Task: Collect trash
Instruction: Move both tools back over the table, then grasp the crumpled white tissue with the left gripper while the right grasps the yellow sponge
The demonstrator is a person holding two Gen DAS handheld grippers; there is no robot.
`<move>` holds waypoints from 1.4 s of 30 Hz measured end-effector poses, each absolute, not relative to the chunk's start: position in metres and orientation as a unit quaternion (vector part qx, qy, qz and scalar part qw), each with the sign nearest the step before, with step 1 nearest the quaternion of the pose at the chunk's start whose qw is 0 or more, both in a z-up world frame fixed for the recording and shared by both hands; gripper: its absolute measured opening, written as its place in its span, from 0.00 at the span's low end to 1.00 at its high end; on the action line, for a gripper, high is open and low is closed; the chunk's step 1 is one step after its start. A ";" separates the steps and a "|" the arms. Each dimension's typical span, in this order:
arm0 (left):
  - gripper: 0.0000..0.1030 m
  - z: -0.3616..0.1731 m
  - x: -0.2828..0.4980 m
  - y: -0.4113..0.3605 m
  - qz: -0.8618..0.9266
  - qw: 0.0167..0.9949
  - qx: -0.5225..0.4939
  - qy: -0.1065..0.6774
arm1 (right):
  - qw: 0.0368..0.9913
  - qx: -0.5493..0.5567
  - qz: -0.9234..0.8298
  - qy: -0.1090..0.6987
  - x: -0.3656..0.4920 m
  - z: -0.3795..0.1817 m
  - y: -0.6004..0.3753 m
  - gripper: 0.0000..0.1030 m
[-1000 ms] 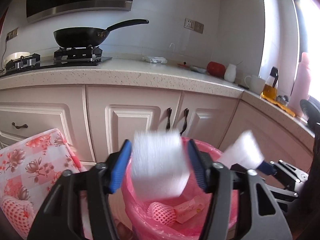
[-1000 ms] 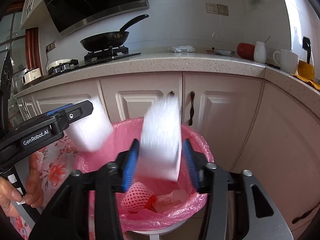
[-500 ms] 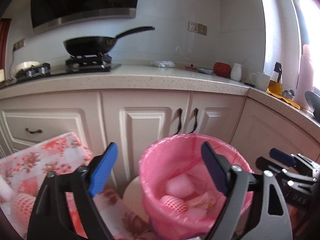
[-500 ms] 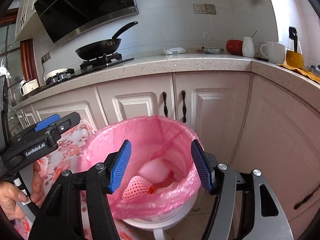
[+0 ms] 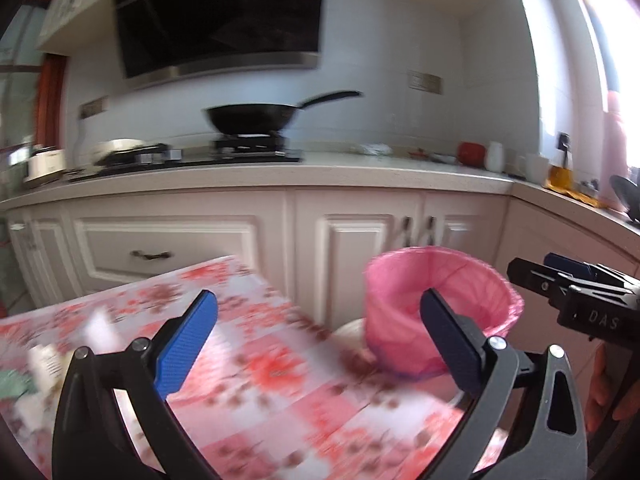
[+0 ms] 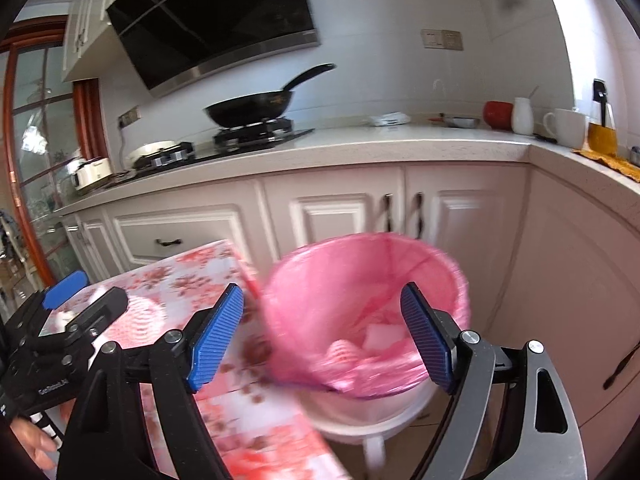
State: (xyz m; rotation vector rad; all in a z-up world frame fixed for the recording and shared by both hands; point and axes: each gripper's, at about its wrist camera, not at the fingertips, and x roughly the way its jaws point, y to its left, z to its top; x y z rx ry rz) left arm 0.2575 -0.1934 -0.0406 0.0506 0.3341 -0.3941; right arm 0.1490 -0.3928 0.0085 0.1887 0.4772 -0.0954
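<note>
Both white foam pieces have left the jaws since a second ago and now lie inside the pink-lined bin, next to a netted fruit sleeve. The left gripper has swung away from the bin, over the floral tablecloth; its jaws are opening, nothing between them. The right gripper sits at the bin's near rim, jaws likewise opening and empty. More scraps lie blurred on the cloth, far side from the bin. Judgement: come in low and pinch each light piece gently. Liner thin, crinkly; foam soft; cloth slick.
</note>
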 end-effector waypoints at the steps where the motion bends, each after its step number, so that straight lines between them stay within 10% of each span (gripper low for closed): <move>1: 0.95 -0.041 0.251 -0.179 -0.186 0.967 0.021 0.171 | 0.966 0.093 -0.039 0.238 0.147 0.009 -0.383 0.75; 26: 0.95 -0.091 0.156 0.114 0.090 0.967 -0.001 0.238 | 0.922 0.003 0.216 0.322 0.156 -0.046 -0.107 0.75; 42: 0.92 -0.125 0.184 0.142 0.104 0.946 -0.029 0.306 | 0.879 -0.027 0.252 0.404 0.216 -0.093 -0.038 0.66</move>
